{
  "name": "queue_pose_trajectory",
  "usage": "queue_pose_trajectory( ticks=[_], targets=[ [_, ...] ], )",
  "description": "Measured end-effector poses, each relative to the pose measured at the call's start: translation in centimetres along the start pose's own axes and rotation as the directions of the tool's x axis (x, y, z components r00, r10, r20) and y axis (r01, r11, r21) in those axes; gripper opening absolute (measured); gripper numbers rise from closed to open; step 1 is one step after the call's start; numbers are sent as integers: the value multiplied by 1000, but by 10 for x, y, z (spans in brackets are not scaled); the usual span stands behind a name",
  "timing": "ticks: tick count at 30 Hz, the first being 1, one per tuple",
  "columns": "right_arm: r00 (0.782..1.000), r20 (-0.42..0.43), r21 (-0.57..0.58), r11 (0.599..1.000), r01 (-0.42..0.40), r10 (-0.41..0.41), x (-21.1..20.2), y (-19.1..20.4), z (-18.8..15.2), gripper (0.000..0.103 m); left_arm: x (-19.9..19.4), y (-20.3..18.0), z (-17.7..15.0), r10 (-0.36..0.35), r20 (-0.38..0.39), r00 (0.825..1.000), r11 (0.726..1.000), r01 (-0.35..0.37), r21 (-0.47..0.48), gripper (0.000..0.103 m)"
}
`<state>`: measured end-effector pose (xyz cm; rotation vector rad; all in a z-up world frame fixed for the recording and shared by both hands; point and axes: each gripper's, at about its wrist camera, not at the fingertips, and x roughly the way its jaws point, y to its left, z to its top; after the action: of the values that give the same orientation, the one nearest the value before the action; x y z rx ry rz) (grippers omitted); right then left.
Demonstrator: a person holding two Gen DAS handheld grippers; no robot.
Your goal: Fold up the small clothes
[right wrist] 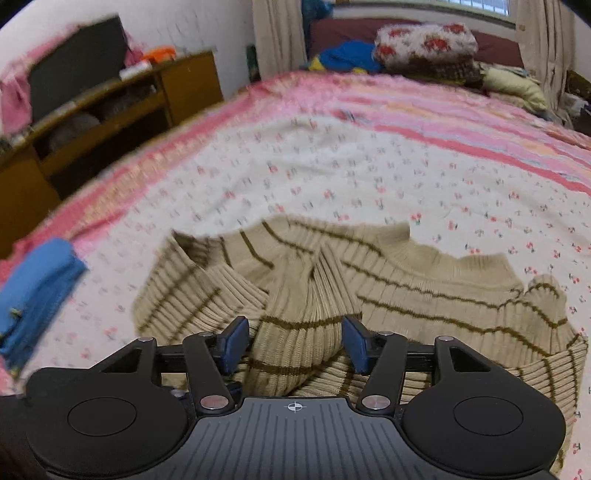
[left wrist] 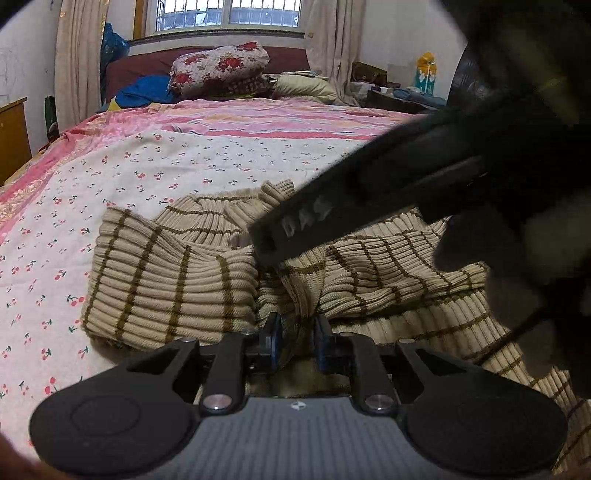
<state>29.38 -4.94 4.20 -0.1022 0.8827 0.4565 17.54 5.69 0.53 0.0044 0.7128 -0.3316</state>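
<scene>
the left gripper (left wrist: 295, 338) is seen at the near edge of its own view, its blue-padded jaws drawn narrow with a bunched fold of the sweater (left wrist: 177, 284) pinched between them. the right gripper (right wrist: 295, 345) is seen low in the right wrist view with its jaws spread wide; a rumpled ridge of the sweater (right wrist: 424, 291) lies between the pads, and no grip on it can be made out.

the sweater is a beige ribbed knit crossed by thin dark olive stripes. it is spread untidily on the bed (left wrist: 207, 155), with one part folded over another and a ribbed collar shown at its far edge in the right wrist view. in the left wrist view a black arm of the right gripper (left wrist: 332, 218) is held above the middle of the garment; pale lettering is printed on it, but it is too blurred to be read.

the sweater rests on a white sheet printed with small red cherries. a folded blue cloth (right wrist: 37, 291) is seen at the bed's edge, well apart from the sweater. farther off, pink striped bedding (left wrist: 280, 118) is laid across the bed, and beyond it a rose-patterned quilt (left wrist: 221, 64) is piled near the headboard under the window (left wrist: 229, 14). a wooden cabinet (right wrist: 110, 110) stands against the wall in the right wrist view.
</scene>
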Motion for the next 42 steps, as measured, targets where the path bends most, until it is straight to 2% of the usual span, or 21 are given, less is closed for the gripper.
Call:
queue_pose_trajectory(
  ticks=[2,3,7,11,14,15,19,21,23,24,27,29,32,34,35,38,40,42],
  targets=[
    [999,-14,6,999,39,-39,3,-4,-2,19,-5,1,-2,9,7,1000,1000,-9,6,24],
    [1000,-12,27,999,26,-26,0,-10,-3,14,-7,3,-2,10,11,1000,1000,-11,7,24],
    [998,69,109,994,-14,6,-32,-35,1,13,-19,12,1,11,38,999,1000,-10,-18,25],
    [973,226,187,979,-83,39,-81,-63,1,12,-29,19,7,28,85,996,999,-24,-44,32],
    [958,287,259,961,-95,18,-99,-87,-18,13,-26,23,9,46,91,995,997,-41,-63,34],
    [960,279,283,954,-95,12,-98,-93,-26,15,-23,25,8,53,83,995,997,-47,-64,35],
    [988,145,355,935,1,-56,-68,-116,-69,19,-2,29,-3,110,-3,994,992,-110,-61,35],
    [993,99,403,915,20,-65,-61,-127,-85,24,2,33,-9,115,-32,993,991,-117,-68,35],
    [992,109,430,903,4,-56,-66,-131,-92,27,0,34,-11,114,-37,993,991,-117,-66,35],
    [991,117,427,904,6,-62,-70,-132,-93,31,-1,35,-11,116,-36,993,991,-118,-64,35],
    [987,135,411,911,28,-91,-79,-133,-92,37,-4,34,-5,118,-18,993,991,-118,-59,35],
    [985,147,433,901,16,-88,-85,-136,-93,43,-7,32,0,110,2,994,992,-110,-61,35],
    [986,140,462,887,13,-88,-79,-144,-89,44,-5,29,9,106,20,994,993,-105,-58,35],
    [988,122,473,880,28,-97,-73,-146,-88,27,-5,28,11,101,29,994,993,-99,-62,35],
    [989,111,483,875,33,-99,-72,-147,-88,15,-7,28,12,97,36,995,993,-94,-66,35],
    [986,122,479,877,40,-112,-75,-148,-91,7,-12,29,15,94,73,993,993,-88,-82,35],
    [983,132,463,885,52,-126,-78,-147,-92,6,-16,33,17,93,107,990,991,-82,-107,35],
    [983,113,454,887,80,-147,-77,-148,-94,6,-18,36,18,70,105,992,990,-56,-131,35]
  ],
)
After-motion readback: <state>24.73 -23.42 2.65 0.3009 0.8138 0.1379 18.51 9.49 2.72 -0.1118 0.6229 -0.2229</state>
